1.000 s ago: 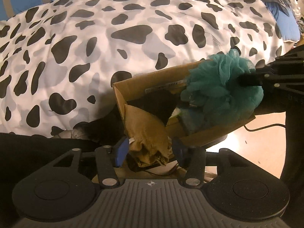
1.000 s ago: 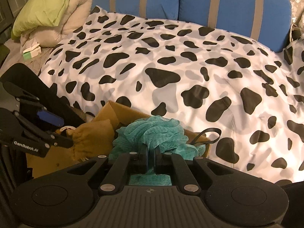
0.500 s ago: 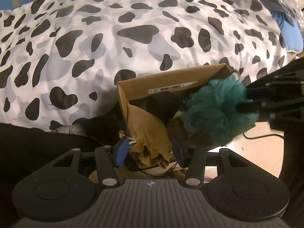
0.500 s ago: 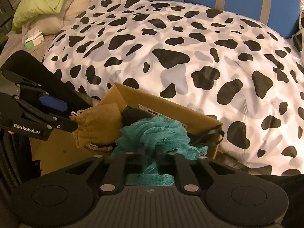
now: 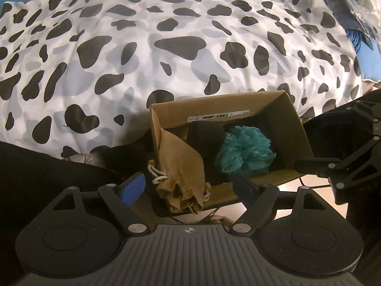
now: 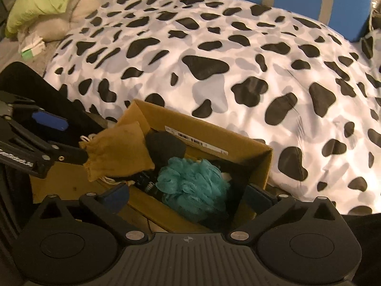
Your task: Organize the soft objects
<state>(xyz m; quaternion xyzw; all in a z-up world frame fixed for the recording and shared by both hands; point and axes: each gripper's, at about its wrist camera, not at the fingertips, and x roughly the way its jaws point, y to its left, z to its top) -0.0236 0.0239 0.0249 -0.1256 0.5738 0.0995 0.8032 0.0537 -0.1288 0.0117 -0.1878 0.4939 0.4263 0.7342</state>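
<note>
Both tools are opening, the left tool [image 5: 188, 186] around the tan pouch [image 5: 181, 164], the right tool [image 6: 188, 196] above the teal pouf [image 6: 193, 186].

Loofah [image 6: 193, 186] in box [image 6: 262, 164] (pouch [image 6: 119, 147] over its edge)

Two handheld grippers of matte black plastic: the left gripper [image 5: 188, 186] and the right gripper [image 6: 188, 194] each carry a ribbed grey base plate marked with a small crosshair, two round recessed discs, silver screw heads at the linkage pivots and blue pads [image 5: 133, 186] on the fingers; white lettering [image 6: 15, 158], partly blurred, runs along one arm
</note>
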